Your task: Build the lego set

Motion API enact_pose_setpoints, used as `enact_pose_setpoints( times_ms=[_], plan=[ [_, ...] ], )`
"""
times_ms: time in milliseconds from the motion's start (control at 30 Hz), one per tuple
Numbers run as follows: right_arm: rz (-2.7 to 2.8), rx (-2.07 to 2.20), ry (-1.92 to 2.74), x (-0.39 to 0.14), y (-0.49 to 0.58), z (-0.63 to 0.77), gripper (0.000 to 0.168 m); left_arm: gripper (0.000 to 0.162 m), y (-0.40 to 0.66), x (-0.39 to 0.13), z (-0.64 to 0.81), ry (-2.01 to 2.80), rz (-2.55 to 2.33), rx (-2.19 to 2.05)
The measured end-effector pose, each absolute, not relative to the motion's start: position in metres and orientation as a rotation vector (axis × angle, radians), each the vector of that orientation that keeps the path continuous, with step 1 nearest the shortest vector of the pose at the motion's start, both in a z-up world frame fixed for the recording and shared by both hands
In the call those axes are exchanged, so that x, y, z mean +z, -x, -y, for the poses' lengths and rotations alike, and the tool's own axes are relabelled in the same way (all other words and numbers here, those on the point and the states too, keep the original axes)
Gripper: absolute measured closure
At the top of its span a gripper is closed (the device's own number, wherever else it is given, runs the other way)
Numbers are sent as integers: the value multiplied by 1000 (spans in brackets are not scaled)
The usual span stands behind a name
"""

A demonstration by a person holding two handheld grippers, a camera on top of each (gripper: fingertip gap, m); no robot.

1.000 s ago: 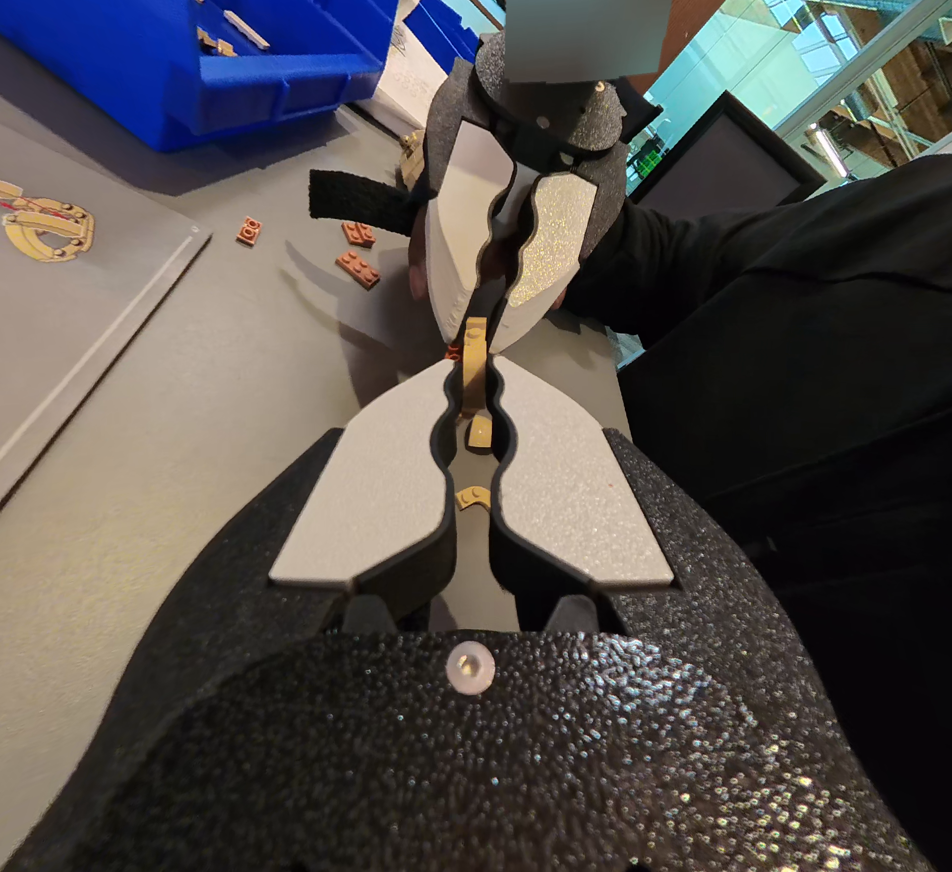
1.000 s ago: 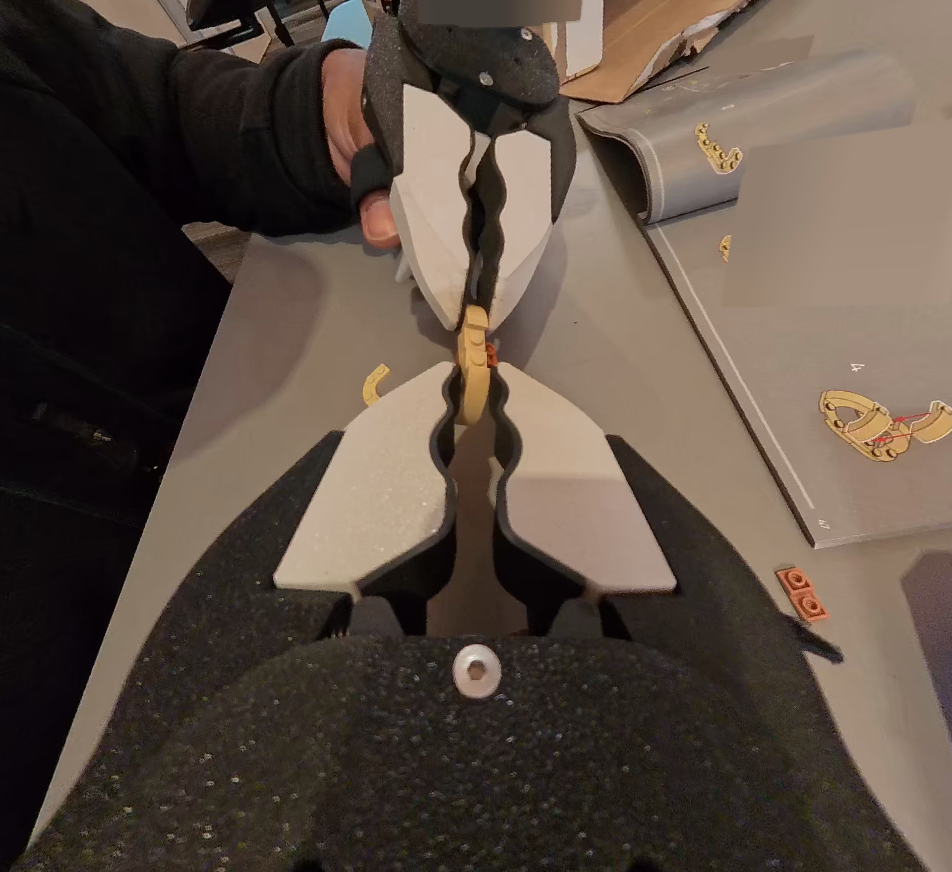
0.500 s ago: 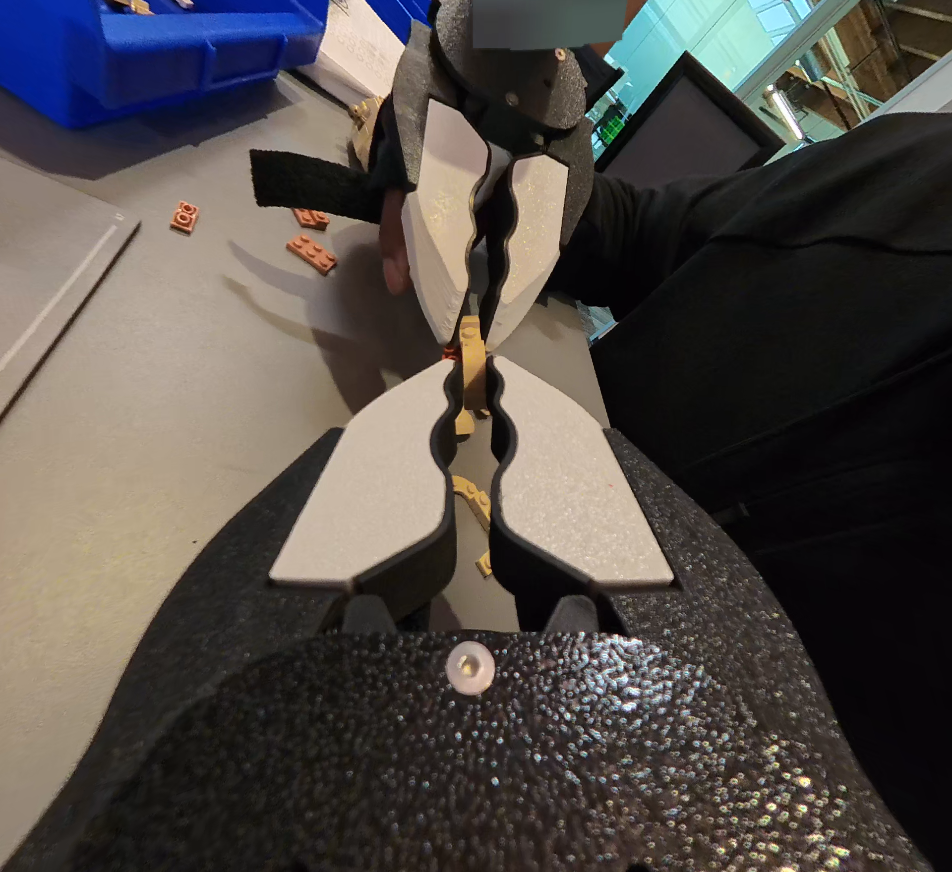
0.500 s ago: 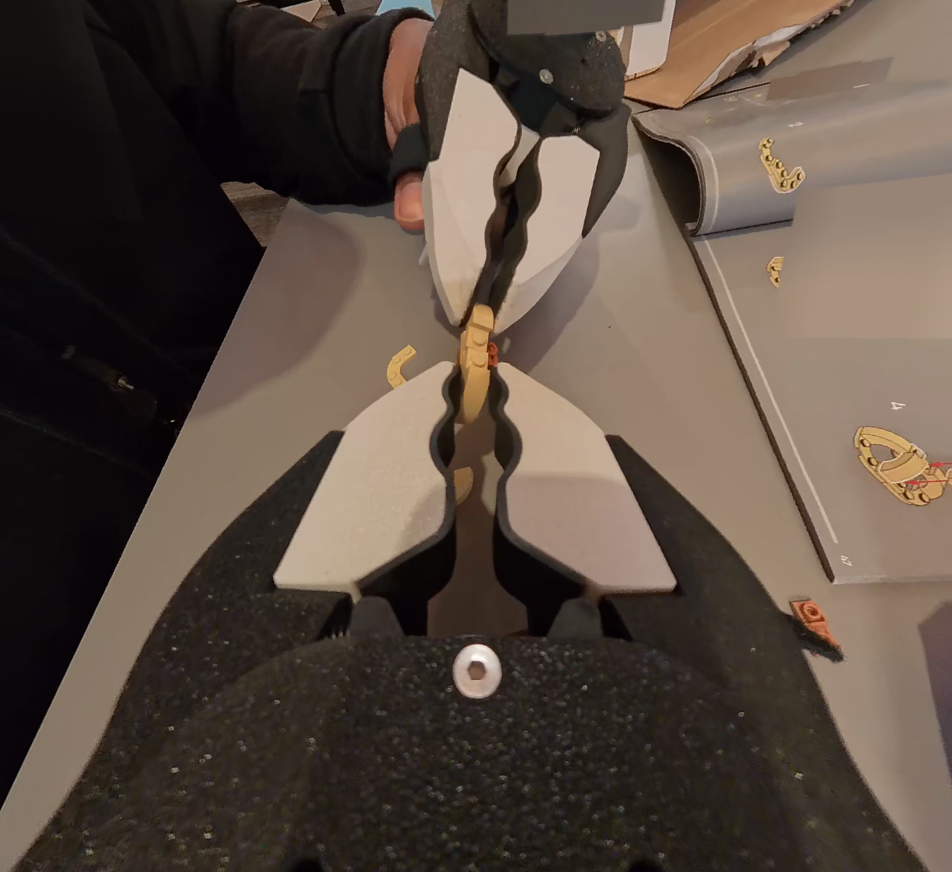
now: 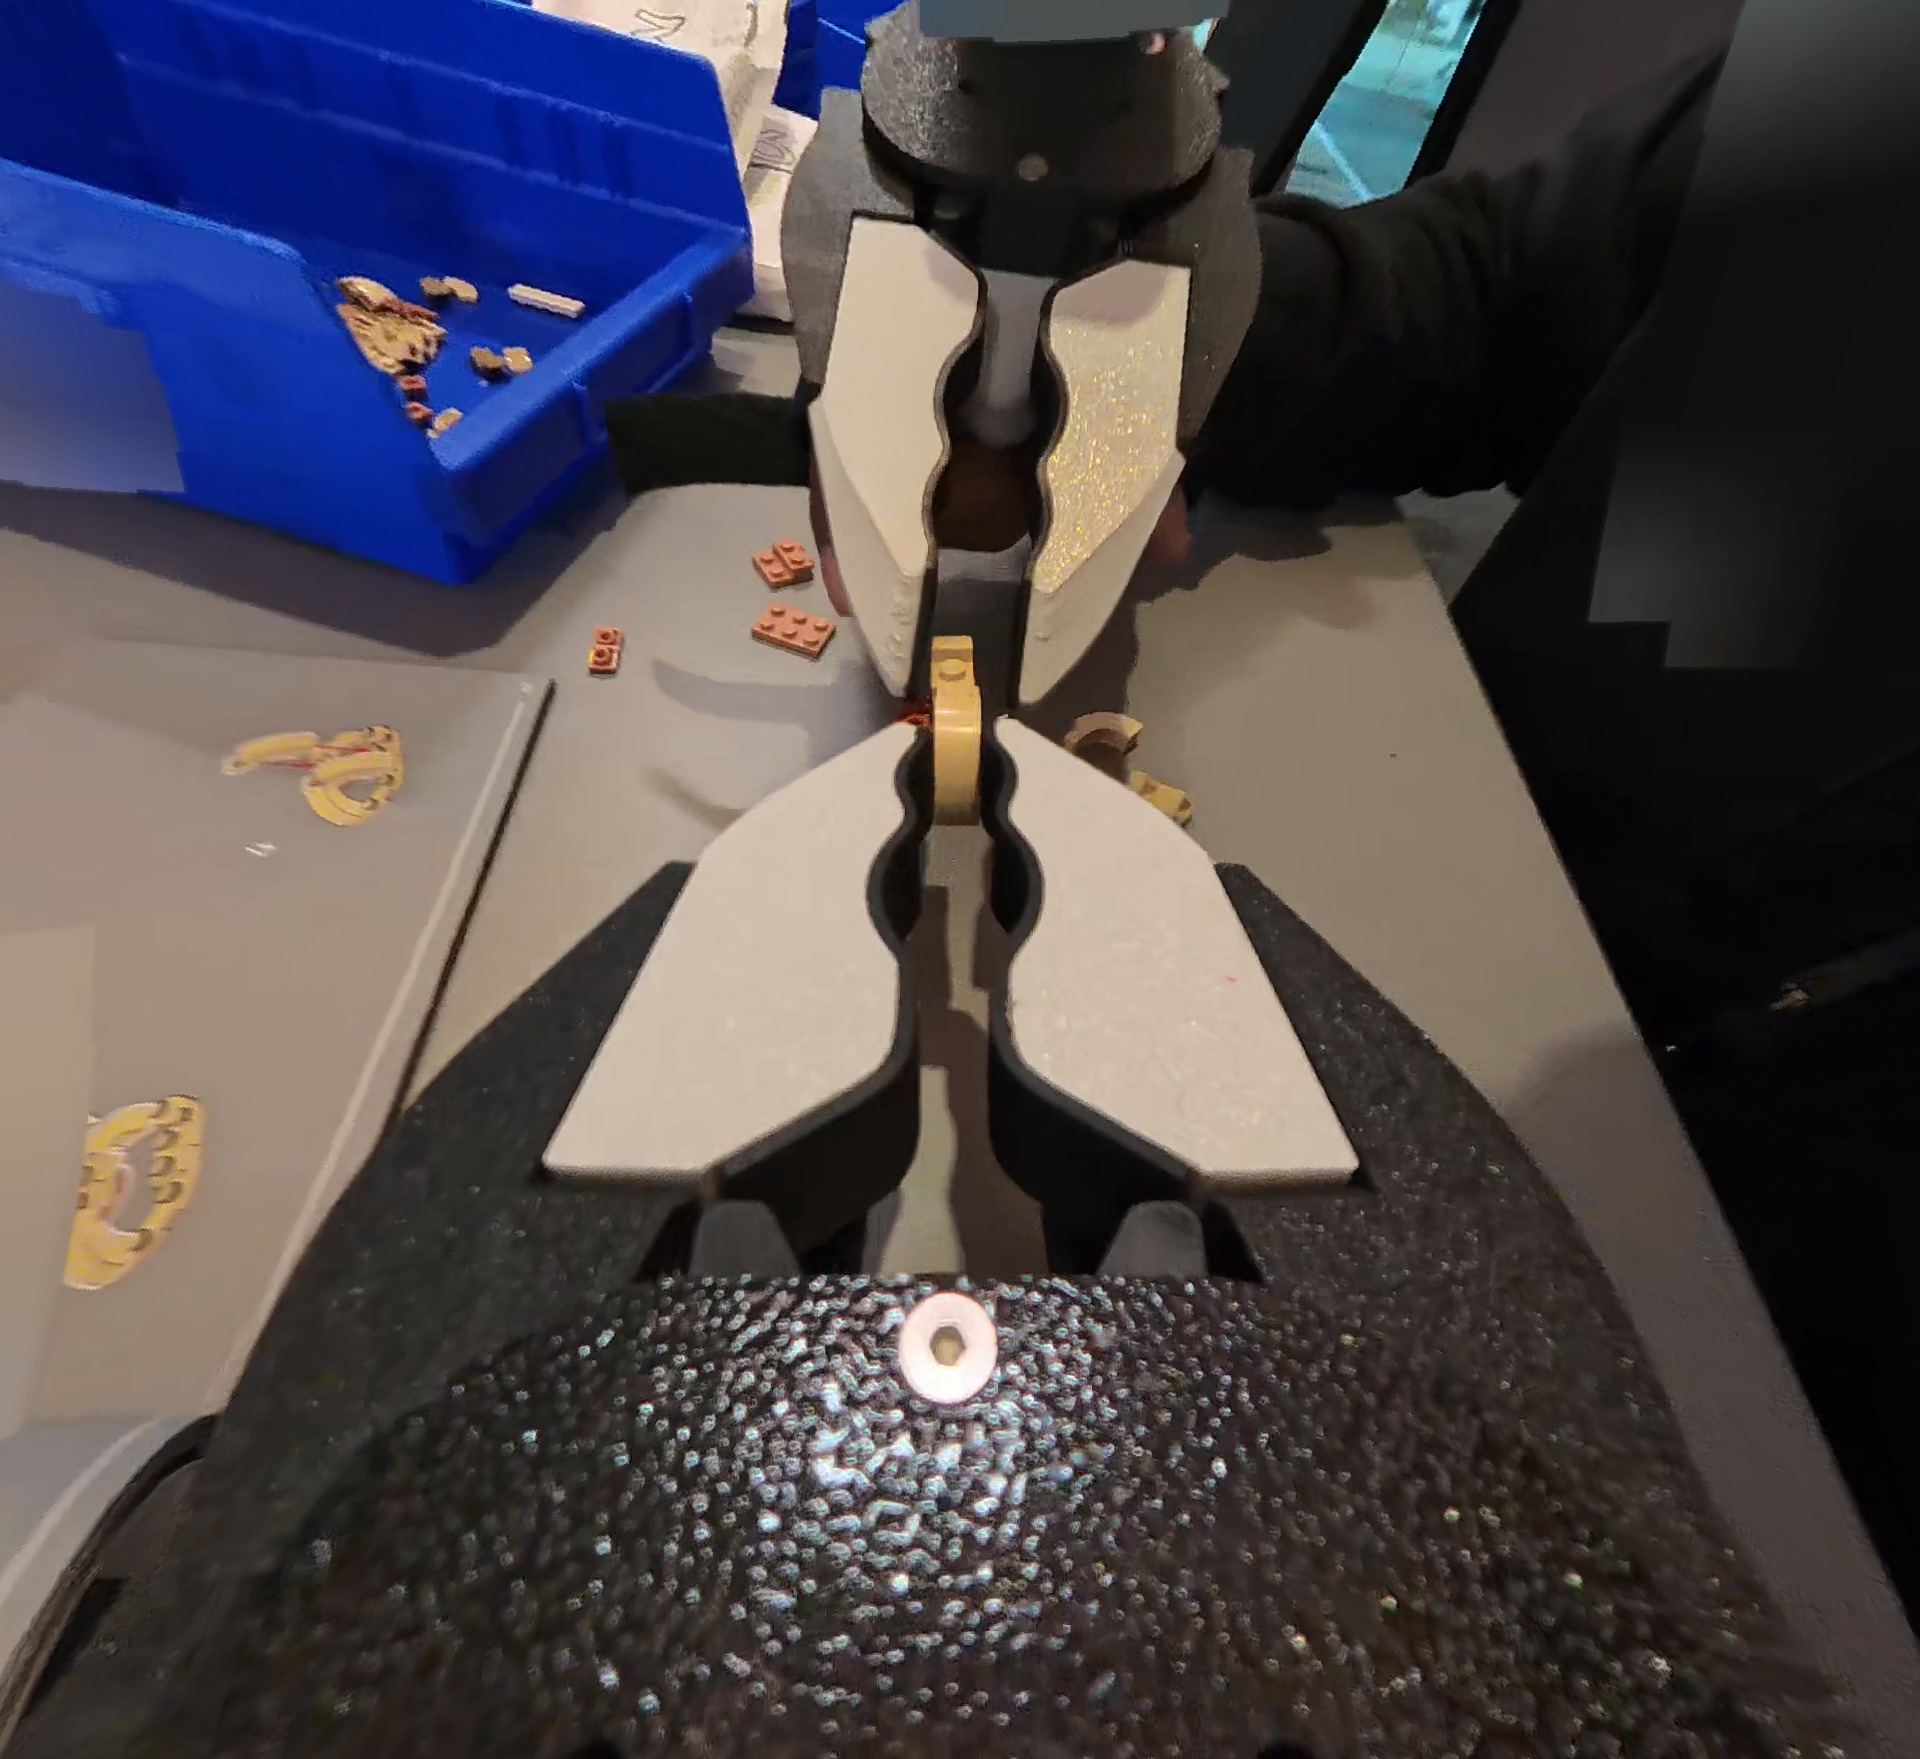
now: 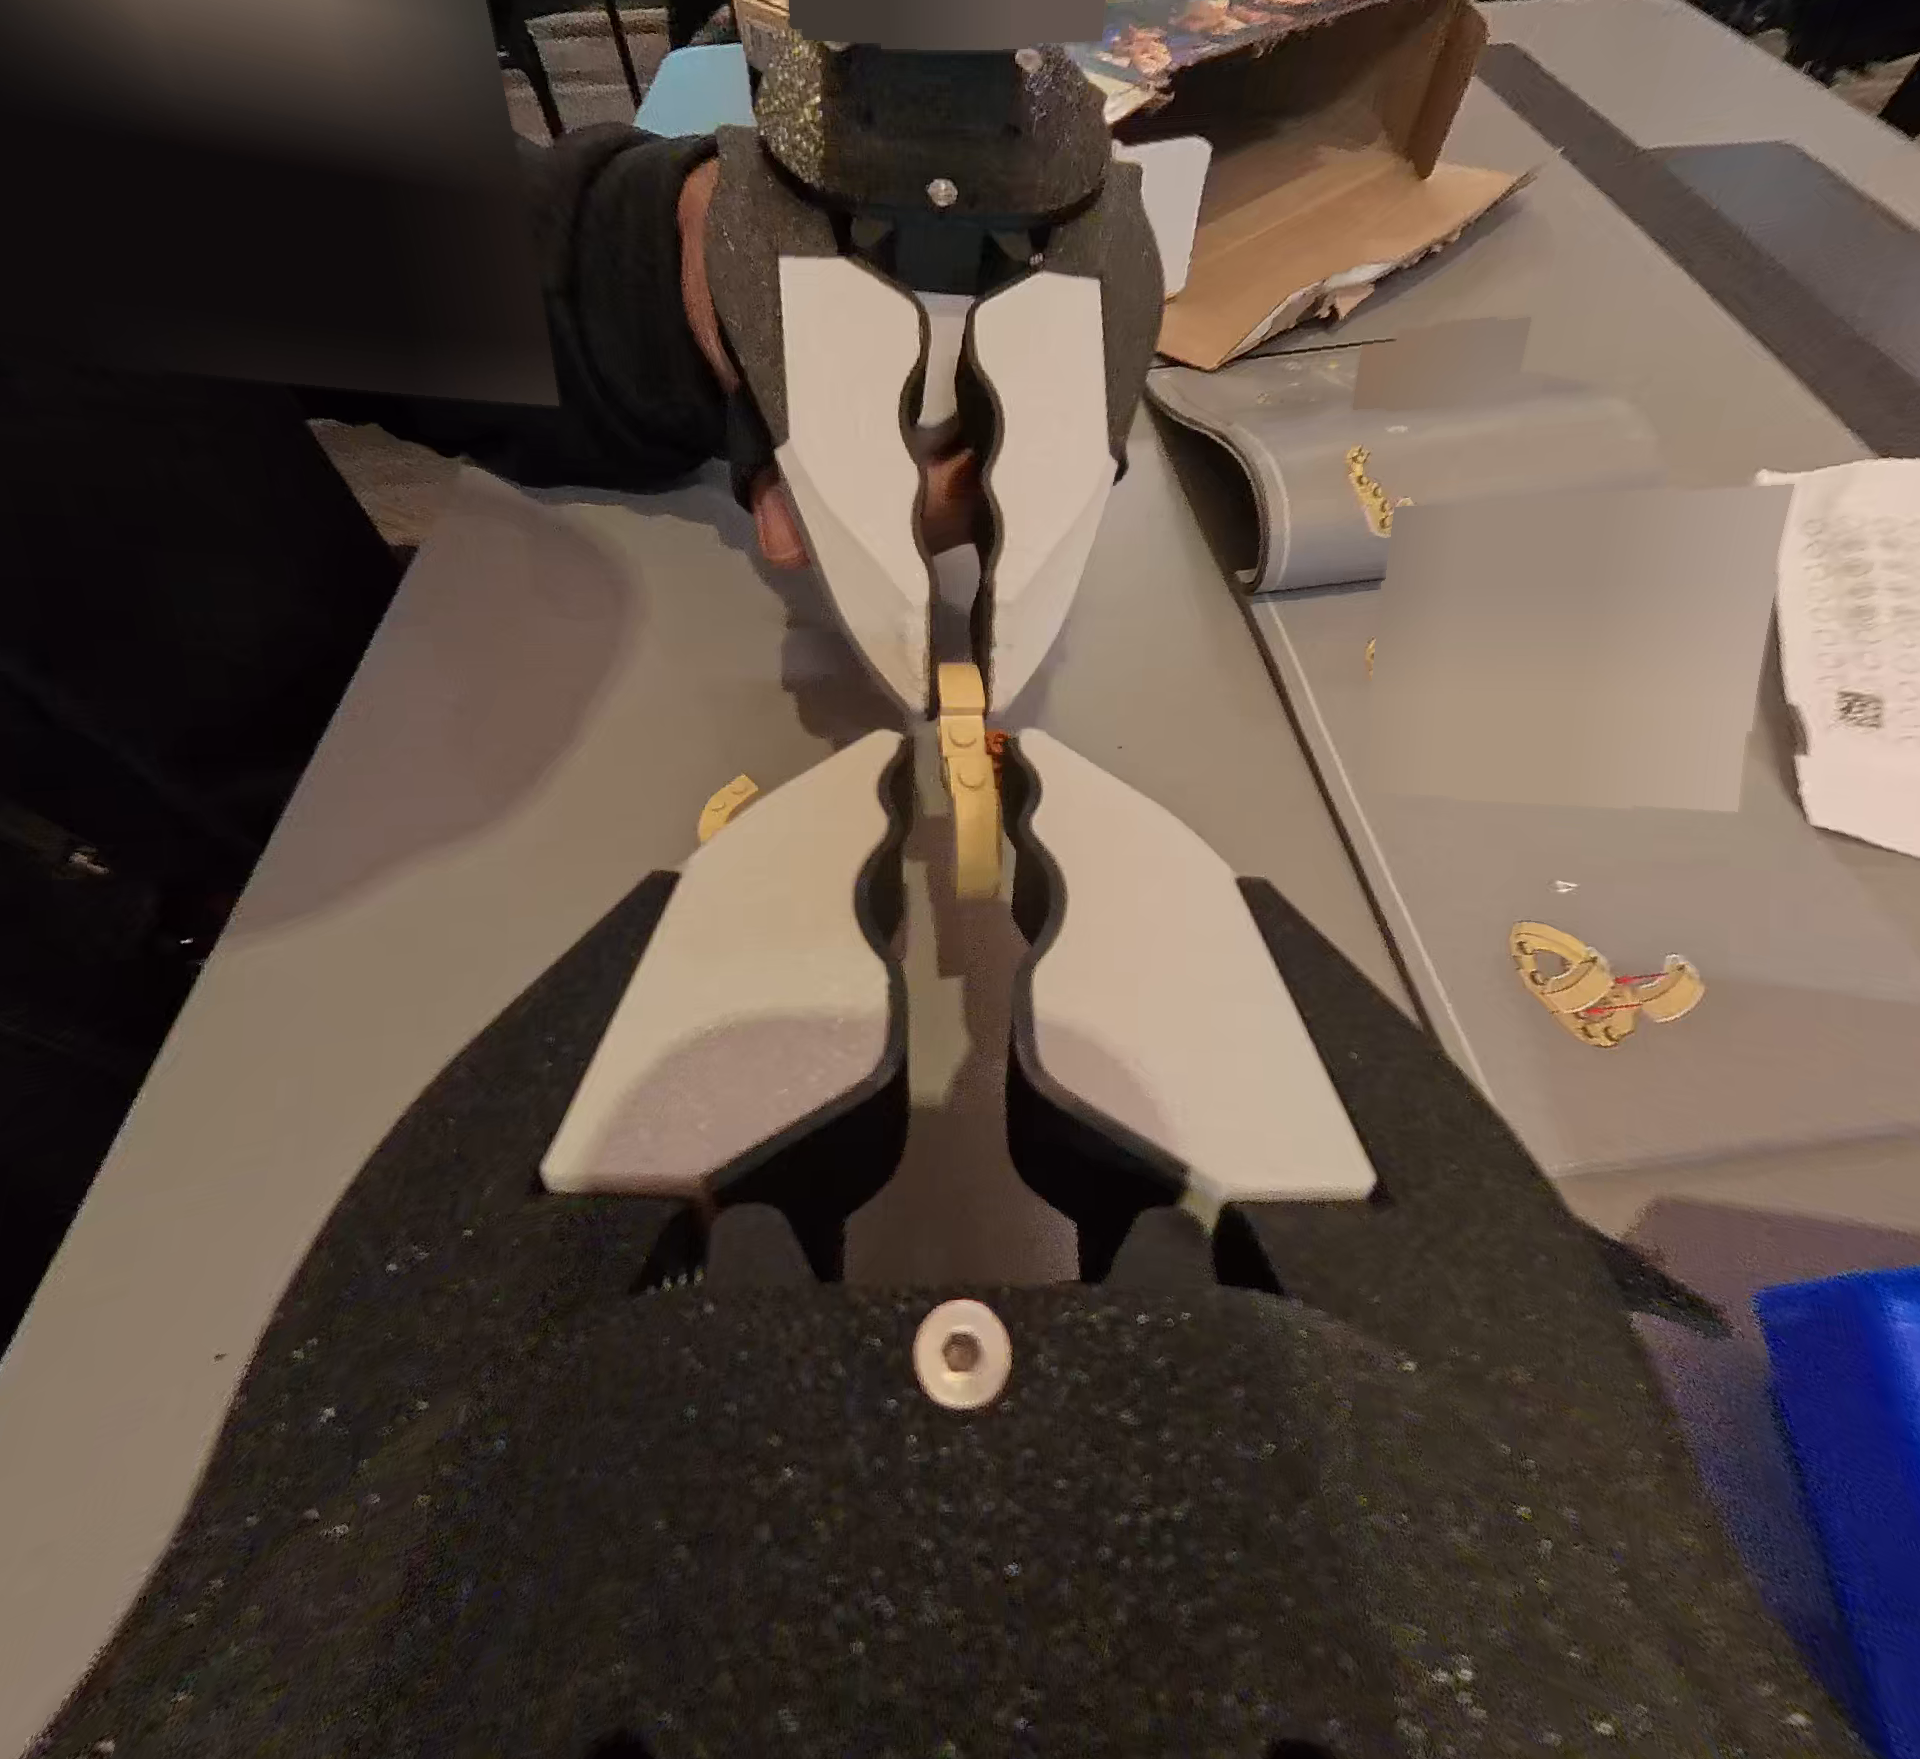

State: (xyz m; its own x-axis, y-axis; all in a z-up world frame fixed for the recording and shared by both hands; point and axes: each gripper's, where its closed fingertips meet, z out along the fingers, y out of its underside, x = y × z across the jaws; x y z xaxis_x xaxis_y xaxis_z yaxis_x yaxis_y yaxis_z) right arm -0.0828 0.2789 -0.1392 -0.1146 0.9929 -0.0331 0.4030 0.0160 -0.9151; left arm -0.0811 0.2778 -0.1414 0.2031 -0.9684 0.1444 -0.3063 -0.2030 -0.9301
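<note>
A tan curved lego assembly [image 5: 954,753] with a small orange-brown piece on its side [image 6: 997,743] hangs above the grey table [image 5: 1299,878], between the two grippers, which meet tip to tip. My left gripper [image 5: 954,743] is shut on one end of it; it also shows in the right wrist view [image 6: 956,670]. My right gripper [image 6: 961,753] has its jaws slightly parted around the other end. The tan arch [image 6: 975,826] lies against its right finger with a gap on the left. The right gripper also shows in the left wrist view [image 5: 977,660].
Blue bins [image 5: 416,151] with loose tan pieces stand at the back. Brown plates [image 5: 792,629] and tan arches [image 5: 1107,738] [image 6: 727,800] lie on the table. An open instruction booklet [image 6: 1558,774], a torn cardboard box [image 6: 1299,255] and a paper sheet [image 6: 1849,649] lie beside it. Both grippers' tips are close together, under 4 cm apart.
Both grippers have swung round together with the tan assembly between them. The right gripper's jaws, shut on the assembly before, have parted a little.
</note>
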Motion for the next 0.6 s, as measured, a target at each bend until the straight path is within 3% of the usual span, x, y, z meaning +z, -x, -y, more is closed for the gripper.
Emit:
enact_pose_setpoints(
  times_ms=[600],
  plan=[
    [1676, 748, 1351, -144, 85, -282, 159, 154, 81, -144, -280, 1593, -1311, -844]
  ],
)
